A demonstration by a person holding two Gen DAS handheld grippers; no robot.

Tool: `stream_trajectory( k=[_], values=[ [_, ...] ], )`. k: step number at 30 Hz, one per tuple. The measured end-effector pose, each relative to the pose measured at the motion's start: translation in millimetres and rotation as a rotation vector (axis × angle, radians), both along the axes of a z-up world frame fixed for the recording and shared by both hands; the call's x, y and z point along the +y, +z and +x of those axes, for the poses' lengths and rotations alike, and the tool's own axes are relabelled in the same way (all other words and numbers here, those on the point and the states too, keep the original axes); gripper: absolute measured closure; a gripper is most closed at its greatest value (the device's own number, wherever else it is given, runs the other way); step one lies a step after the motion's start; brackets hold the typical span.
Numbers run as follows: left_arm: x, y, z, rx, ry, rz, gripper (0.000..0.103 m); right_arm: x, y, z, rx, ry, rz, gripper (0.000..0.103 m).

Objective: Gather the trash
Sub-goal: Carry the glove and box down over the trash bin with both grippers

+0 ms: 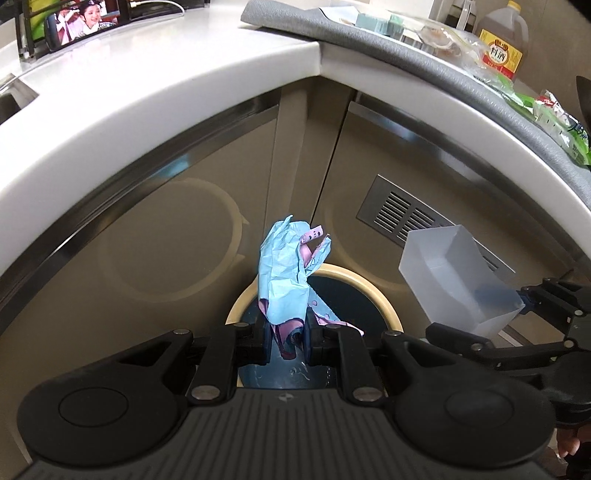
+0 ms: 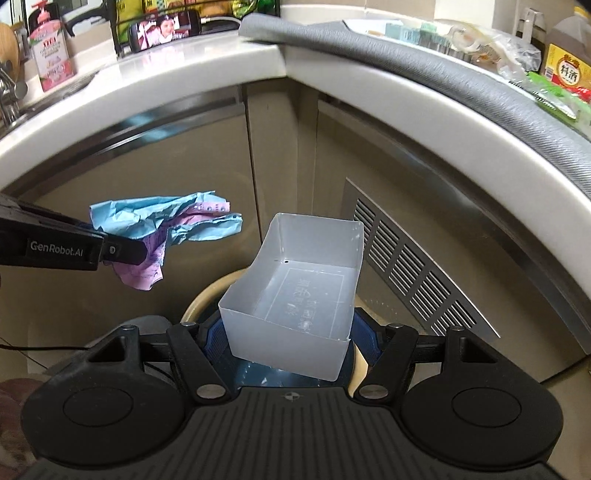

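My left gripper [image 1: 288, 341] is shut on a crumpled wad of blue and pink paper [image 1: 284, 273], which sticks up past the fingers. The same paper [image 2: 162, 225] shows at the left of the right wrist view, pinched by the left gripper [image 2: 122, 251]. My right gripper [image 2: 288, 343] is shut on a translucent white plastic box [image 2: 295, 295], tilted with its open side facing me. That box [image 1: 454, 280] also appears at the right of the left wrist view. Both loads hang over a round trash bin with a beige rim [image 1: 388, 306] [image 2: 199, 302] and a dark liner.
Beige cabinet doors stand behind the bin, one with a metal vent grille [image 2: 413, 273]. A white countertop [image 1: 166, 96] curves overhead, with a grey mat [image 1: 424, 55], food packets, a brown bottle [image 1: 502, 40], a phone [image 2: 166, 29] showing video and a pink soap pouch [image 2: 50, 55].
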State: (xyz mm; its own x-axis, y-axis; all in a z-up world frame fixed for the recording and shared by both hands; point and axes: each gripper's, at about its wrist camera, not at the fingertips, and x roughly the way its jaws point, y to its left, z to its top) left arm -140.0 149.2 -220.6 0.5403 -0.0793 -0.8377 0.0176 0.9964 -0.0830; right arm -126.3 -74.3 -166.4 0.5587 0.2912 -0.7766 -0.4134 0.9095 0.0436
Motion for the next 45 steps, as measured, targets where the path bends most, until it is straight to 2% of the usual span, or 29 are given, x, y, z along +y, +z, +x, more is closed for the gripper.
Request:
stream_trajectory(
  k=[19,25,33,45],
  values=[
    [-9.3,-49.5,38.7,0.113,-0.003,0.042,0.086,15.1,-45.7,31.5,0.102,0.039,-0.072,0.032],
    [-16.6,-65.2,49.8,0.147,-0.015,0.061,0.086,17.7,-68.4,42.8,0.17,0.033,-0.082,0.032],
    [-21.1,-91.2,62.5,0.225,-0.037,0.094,0.086,26.7,-95.2,56.4,0.242,0.022,-0.1,0.032],
    [-30.2,-125.9,87.2,0.331,-0.045,0.132,0.086,38.2,-117.7,70.1,0.302,0.004,-0.133,0.032]
  ],
)
